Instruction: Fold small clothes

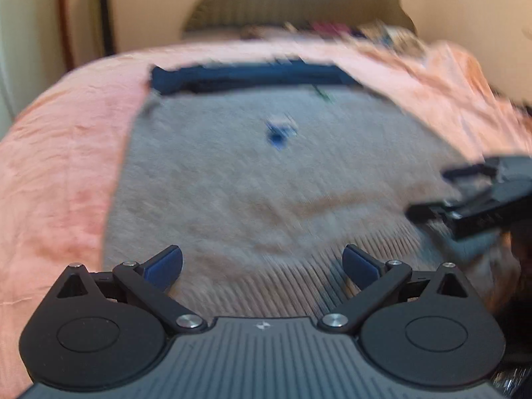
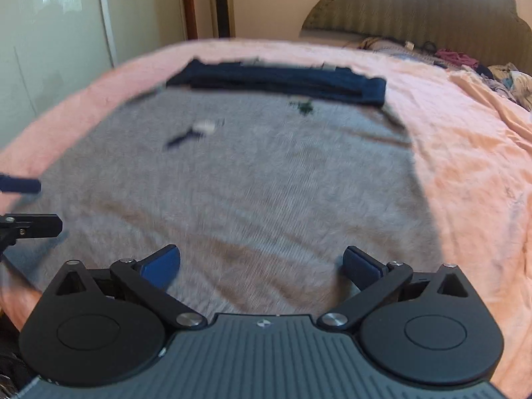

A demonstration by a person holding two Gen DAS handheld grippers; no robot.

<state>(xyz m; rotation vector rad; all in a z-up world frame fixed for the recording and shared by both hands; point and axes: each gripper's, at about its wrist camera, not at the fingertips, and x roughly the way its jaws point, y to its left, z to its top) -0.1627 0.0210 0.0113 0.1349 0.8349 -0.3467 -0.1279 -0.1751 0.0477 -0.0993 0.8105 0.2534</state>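
Left wrist view: one grey sweater (image 1: 252, 179) is being shown flat on one pink bedspread (image 1: 60, 173), blurred; two grippers, left (image 1: 262, 266) and right (image 2: 261, 266), are being held spread apart above its hem.

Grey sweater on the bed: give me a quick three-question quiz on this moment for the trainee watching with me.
1. True or false: the left gripper is shut on the grey sweater.
2. Multiple choice: what lies along the sweater's far edge? A) a white towel B) a dark blue garment C) a red pillow
3. Fill in: both grippers hover over the sweater's near, ribbed ____, and the right gripper has its jaws ____.

Key: 1 false, both jaws stand apart with nothing between them; 2 B; 3 hem, open. The sweater lies spread on the pink bedcover.
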